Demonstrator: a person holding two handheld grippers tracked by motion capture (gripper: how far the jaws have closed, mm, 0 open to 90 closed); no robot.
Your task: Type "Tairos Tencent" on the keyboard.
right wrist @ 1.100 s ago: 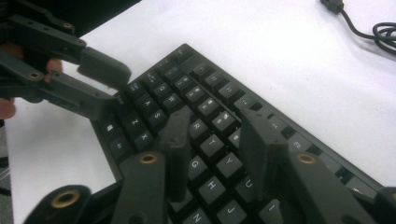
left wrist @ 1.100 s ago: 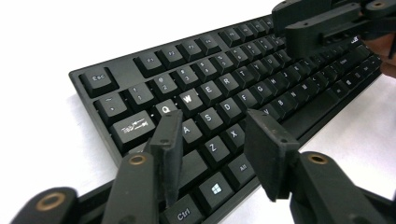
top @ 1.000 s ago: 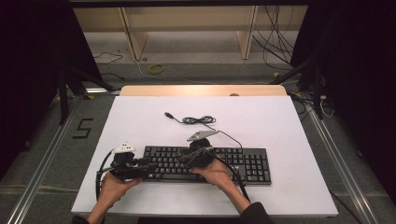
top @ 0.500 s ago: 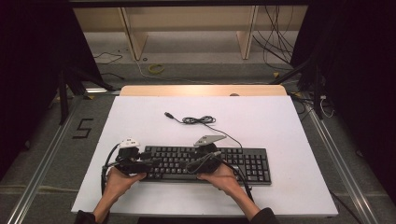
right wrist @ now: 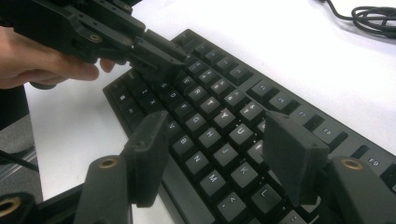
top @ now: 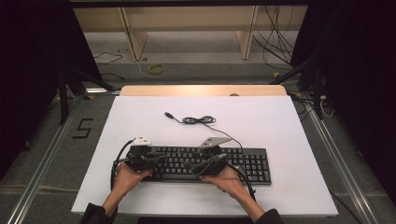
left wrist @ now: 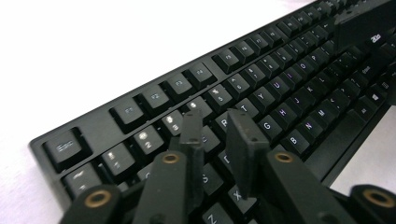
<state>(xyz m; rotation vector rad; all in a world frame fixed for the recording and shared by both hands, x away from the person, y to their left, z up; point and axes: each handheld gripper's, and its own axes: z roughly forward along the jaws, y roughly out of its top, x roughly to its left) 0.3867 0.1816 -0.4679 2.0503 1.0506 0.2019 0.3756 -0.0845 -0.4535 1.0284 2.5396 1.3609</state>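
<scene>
High view: both tongs over keyboard point(top: 243, 163) on worktop point(top: 280, 126); left tongs point(left wrist: 219, 126) just narrowed, nothing pinched; right tongs point(right wrist: 219, 140) spread wide.

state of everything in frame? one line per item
keyboard: flat on the white table, near its front edge, nothing clamped on it.
keyboard cable: partly coiled behind the keyboard, plug end lying loose on the table.
left gripper: over the left-hand letter keys, jaws have just been closing, narrow gap, nothing between them.
right gripper: over the middle letter keys, jaws wide, have just been opening, holding nothing.
</scene>
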